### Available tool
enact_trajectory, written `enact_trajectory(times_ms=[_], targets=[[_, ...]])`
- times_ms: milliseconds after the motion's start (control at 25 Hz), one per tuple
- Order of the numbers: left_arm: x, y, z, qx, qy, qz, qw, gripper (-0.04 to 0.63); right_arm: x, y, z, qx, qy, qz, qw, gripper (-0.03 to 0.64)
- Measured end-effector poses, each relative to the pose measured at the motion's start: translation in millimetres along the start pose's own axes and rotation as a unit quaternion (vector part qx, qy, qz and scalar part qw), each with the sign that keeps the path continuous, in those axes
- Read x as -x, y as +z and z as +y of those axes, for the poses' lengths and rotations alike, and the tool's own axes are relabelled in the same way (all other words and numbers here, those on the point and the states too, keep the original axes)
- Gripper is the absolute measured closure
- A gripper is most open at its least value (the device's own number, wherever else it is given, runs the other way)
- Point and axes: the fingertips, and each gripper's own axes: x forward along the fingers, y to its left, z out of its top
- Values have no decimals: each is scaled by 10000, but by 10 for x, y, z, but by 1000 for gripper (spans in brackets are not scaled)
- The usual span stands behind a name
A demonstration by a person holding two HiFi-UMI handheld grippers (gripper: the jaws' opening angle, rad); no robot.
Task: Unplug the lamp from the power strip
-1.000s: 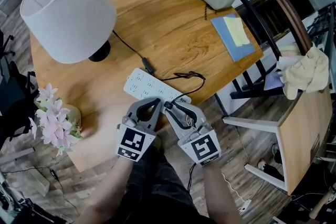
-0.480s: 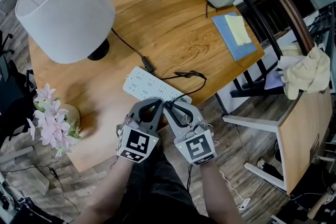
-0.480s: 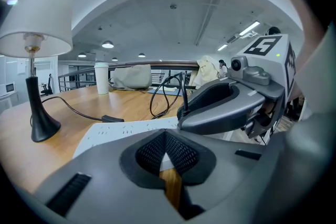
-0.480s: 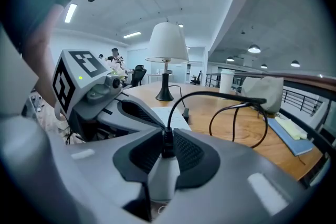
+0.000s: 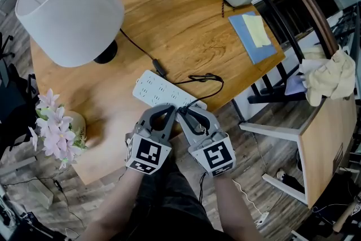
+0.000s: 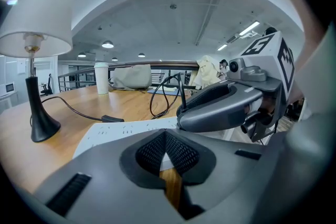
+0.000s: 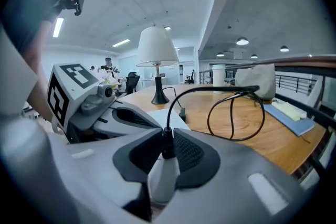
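Right gripper (image 7: 167, 139) just closed (on plug (image 7: 163, 183)).

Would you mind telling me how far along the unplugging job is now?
Done: the right claw has just been closing and now grips the plug. In hand: the shut left claw rests at the power strip, seemingly steadying it. Left: the plug looks seated in the strip, so pulling it out remains.

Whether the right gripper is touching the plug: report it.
Touching. The right gripper view shows the right gripper, its jaws having just been closing, pressing both pads on the white plug.
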Motion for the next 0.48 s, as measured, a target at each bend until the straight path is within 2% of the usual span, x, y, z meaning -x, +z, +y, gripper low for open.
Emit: enact_trajectory(times_ms=[200, 280, 360, 480], targets=[[-3, -4, 0, 4, 21, 12, 10000, 598, 30, -21, 132, 1110, -118, 233, 9935, 546], [-4, 0, -1, 2, 19, 7, 10000, 598, 32, -22, 151, 1329, -169, 216, 9908, 546], [-6, 4, -5, 3, 12, 12, 10000, 598, 36, -7, 131, 1070, -161, 117, 9941, 546], [-8, 3, -2, 13, -4, 23, 10000, 598, 31, 28, 32, 77, -170, -120, 9998, 545]])
